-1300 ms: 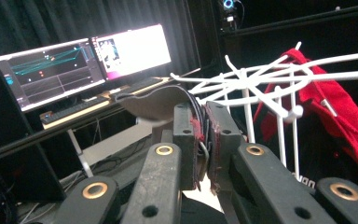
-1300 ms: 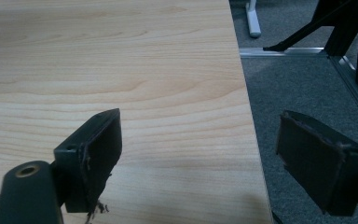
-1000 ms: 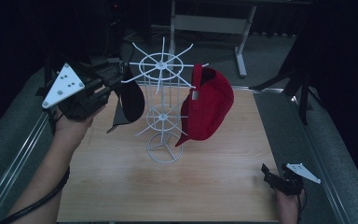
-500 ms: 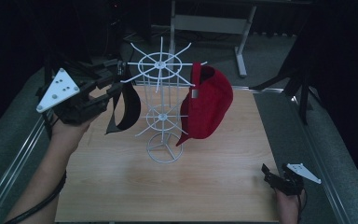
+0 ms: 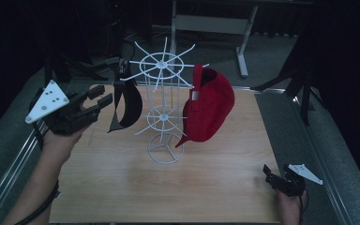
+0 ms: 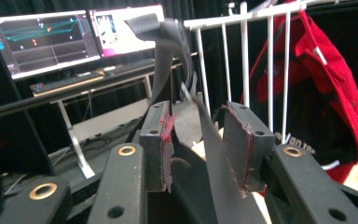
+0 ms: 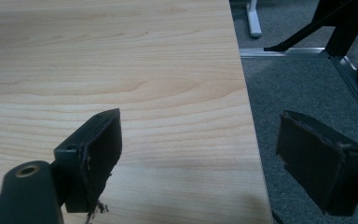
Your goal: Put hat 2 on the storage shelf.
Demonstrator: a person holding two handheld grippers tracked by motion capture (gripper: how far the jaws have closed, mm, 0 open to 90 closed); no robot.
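Left tongs [image 5: 101, 99] sit just left of the black cap [image 5: 126, 105]; jaws have just been opening, and the cap's brim sits loose between the pads, not pinched. The cap hangs off the white wire rack [image 5: 161, 112], red cap [image 5: 211, 108] on its far side. Right tongs [image 5: 273, 177] gape wide over the tabletop [image 5: 225, 187] edge, nothing held.

Wooden table [image 5: 215, 187], light grain, inside a metal frame on grey floor [image 5: 281, 75]. White wire rack [image 5: 165, 152] stands directly on it, near centre-left.
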